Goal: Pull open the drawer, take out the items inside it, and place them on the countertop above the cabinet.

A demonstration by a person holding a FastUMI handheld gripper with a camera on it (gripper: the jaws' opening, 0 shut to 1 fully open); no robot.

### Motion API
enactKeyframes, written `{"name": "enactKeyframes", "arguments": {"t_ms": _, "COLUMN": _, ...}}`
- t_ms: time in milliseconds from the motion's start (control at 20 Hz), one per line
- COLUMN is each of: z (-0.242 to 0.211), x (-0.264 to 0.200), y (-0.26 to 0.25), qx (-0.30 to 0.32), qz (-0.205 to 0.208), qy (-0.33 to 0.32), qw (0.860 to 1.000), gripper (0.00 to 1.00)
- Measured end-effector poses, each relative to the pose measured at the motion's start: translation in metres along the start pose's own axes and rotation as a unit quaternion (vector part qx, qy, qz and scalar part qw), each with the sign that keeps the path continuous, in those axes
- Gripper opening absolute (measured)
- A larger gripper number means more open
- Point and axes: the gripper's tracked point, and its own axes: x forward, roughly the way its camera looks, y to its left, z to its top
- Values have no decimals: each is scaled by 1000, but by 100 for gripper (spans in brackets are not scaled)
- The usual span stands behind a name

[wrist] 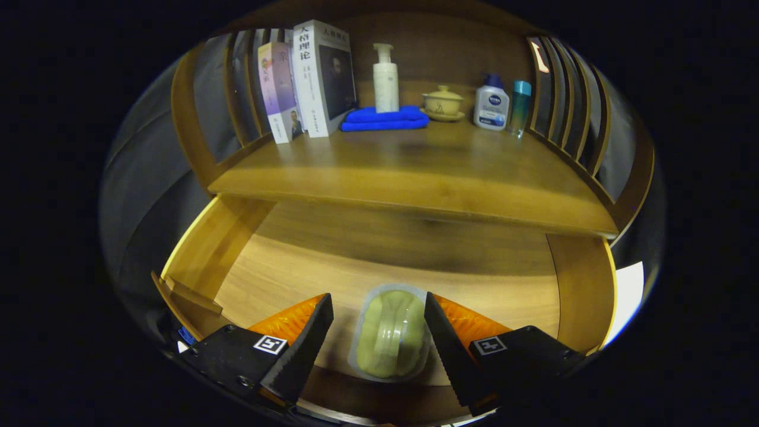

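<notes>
One wooden cabinet [415, 178] takes up most of the scene, its countertop [427, 163] running across above a pulled-open drawer [379, 261] whose bare floor stretches between its two side walls. Along the countertop's back edge stand two upright books [308, 83] at the left rear corner, then a folded blue cloth [385, 118] with a white pump bottle [385, 77] standing on it, a small lidded yellow cup on a saucer [443, 104], a white-and-blue lotion bottle [491, 104] and a slim teal bottle [520, 107] toward the right rear corner. Near the drawer's front edge lies a green item sealed in a clear plastic pack [391, 335]. The gripper [379, 329] hangs over it with its orange-backed black fingers [308, 344] spread wide, one on each side of the pack, released and apart from its sides, grasping nothing.
</notes>
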Motion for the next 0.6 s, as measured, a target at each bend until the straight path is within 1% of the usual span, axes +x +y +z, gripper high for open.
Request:
{"name": "enactKeyframes", "arguments": {"t_ms": 100, "z": -7, "x": 6, "y": 0, "qx": 10, "qz": 7, "qy": 15, "qw": 1000, "gripper": 91}}
{"name": "enactKeyframes", "arguments": {"t_ms": 200, "z": -13, "x": 11, "y": -2, "qx": 12, "qz": 6, "qy": 31, "qw": 999, "gripper": 85}}
{"name": "enactKeyframes", "arguments": {"t_ms": 250, "z": -11, "x": 11, "y": -4, "qx": 9, "qz": 3, "qy": 28, "qw": 1000, "gripper": 82}}
{"name": "enactKeyframes", "arguments": {"t_ms": 300, "z": -10, "x": 13, "y": -3, "qx": 10, "qz": 8, "qy": 29, "qw": 1000, "gripper": 79}}
{"name": "enactKeyframes", "arguments": {"t_ms": 450, "z": -8, "x": 9, "y": -7, "qx": 16, "qz": 5, "qy": 29, "qw": 999, "gripper": 46}}
{"name": "enactKeyframes", "arguments": {"t_ms": 500, "z": -8, "x": 13, "y": -3, "qx": 21, "qz": 16, "qy": 28, "qw": 999, "gripper": 36}}
{"name": "enactKeyframes", "arguments": {"t_ms": 550, "z": -9, "x": 11, "y": 1, "qx": 12, "qz": 25, "qy": 23, "qw": 999, "gripper": 25}}
{"name": "enactKeyframes", "arguments": {"t_ms": 600, "z": -8, "x": 8, "y": 2, "qx": 3, "qz": 25, "qy": 14, "qw": 1000, "gripper": 25}}
